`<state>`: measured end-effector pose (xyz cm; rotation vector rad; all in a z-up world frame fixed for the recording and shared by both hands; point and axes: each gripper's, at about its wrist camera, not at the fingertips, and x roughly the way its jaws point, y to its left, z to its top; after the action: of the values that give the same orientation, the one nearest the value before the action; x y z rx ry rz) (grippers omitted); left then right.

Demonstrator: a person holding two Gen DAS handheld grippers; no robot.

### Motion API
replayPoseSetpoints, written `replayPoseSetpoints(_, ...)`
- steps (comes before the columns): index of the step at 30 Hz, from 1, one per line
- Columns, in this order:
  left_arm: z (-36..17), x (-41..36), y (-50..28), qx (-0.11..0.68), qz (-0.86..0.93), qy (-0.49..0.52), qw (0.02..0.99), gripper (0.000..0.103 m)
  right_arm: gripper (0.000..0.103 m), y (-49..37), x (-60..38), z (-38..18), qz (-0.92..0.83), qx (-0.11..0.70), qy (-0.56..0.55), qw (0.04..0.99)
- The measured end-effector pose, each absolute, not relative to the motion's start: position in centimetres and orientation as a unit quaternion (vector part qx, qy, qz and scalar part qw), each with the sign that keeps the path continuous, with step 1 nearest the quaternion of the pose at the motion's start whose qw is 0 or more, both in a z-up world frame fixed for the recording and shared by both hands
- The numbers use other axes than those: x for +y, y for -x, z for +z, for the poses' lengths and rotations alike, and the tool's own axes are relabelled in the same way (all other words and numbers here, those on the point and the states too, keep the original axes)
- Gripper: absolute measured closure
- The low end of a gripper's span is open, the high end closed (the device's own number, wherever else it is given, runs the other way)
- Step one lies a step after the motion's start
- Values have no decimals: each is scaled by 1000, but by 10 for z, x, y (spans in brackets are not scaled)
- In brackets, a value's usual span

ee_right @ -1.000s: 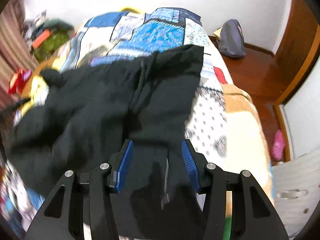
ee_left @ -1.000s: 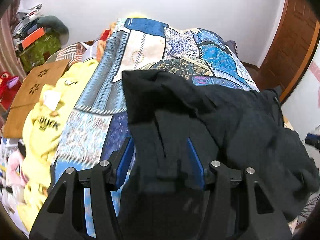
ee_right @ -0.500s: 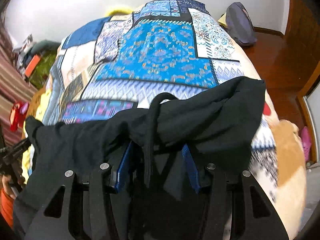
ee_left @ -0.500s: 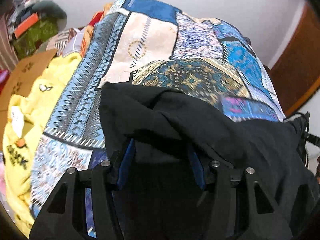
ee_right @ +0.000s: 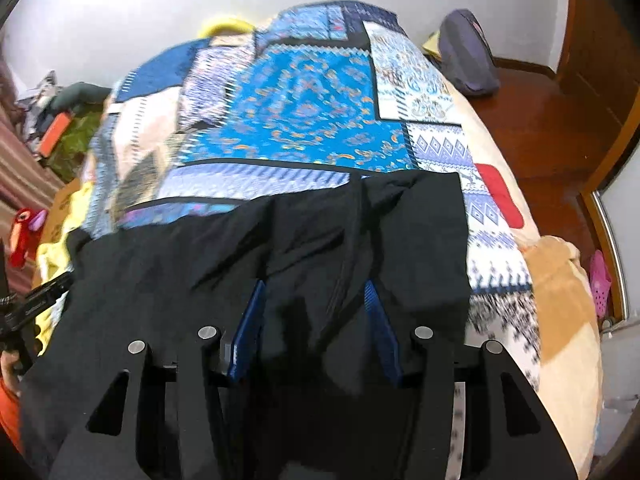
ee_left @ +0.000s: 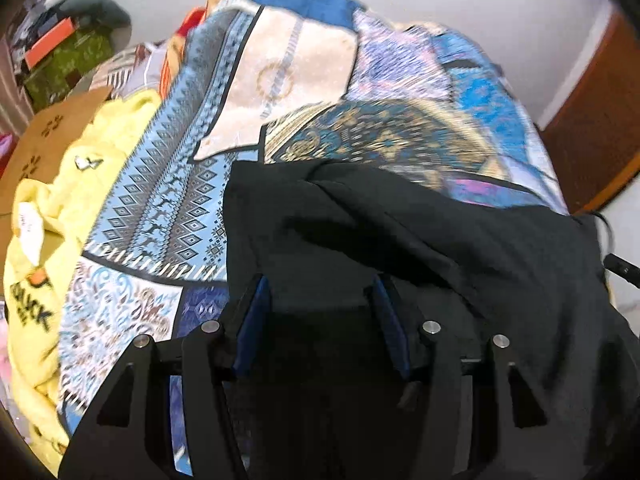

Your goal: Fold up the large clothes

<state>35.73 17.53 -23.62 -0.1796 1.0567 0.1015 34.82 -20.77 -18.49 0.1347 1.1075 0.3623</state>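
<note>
Big black cloth garment (ee_right: 280,248) spread across patchwork blue quilt (ee_right: 304,120), far edge draped over both grippers. Left gripper (ee_left: 320,300) and right gripper (ee_right: 314,300): jaws apart, cloth between; real grip unclear. Likely mid-fold, still rumpled, more folds left. Yellow shirt (ee_left: 60,200) beside.

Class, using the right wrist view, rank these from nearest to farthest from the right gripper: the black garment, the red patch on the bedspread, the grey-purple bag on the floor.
1. black garment, between the right gripper's fingers.
2. red patch, right, on the bedspread.
3. grey-purple bag, far right, on the floor.
</note>
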Motion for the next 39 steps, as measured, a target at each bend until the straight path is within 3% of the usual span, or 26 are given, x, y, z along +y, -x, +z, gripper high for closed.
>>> replayPoseSetpoints(9,-160,103,-287,433,-67,49,897,48,55,-273,-187,-134,256,487,-31,835)
replayPoseSetpoints(11,-160,84,-276,434,-86,38,896,41,53,-256,-177,-132,264,481,-8,836)
replayPoseSetpoints(14,-176,60,-267,447,-89,-5,890,41,44,-235,-164,-142,269,478,36,835)
replayPoseSetpoints(17,-207,49,-264,480,-70,-37,874,40,42,-222,-156,-165,270,494,67,824)
replayPoseSetpoints(20,-242,57,-261,518,-45,7,854,38,35,-222,-152,-195,263,524,62,807)
replayPoseSetpoints(26,-229,65,-251,504,-24,48,862,36,33,-223,-165,-191,245,540,29,804)
replayPoseSetpoints(35,-179,87,-212,460,2,10,888,35,33,-177,-186,-143,220,467,82,853)
replayPoseSetpoints(39,-167,115,-185,451,22,21,892,25,33,-163,-203,-133,194,440,99,871)
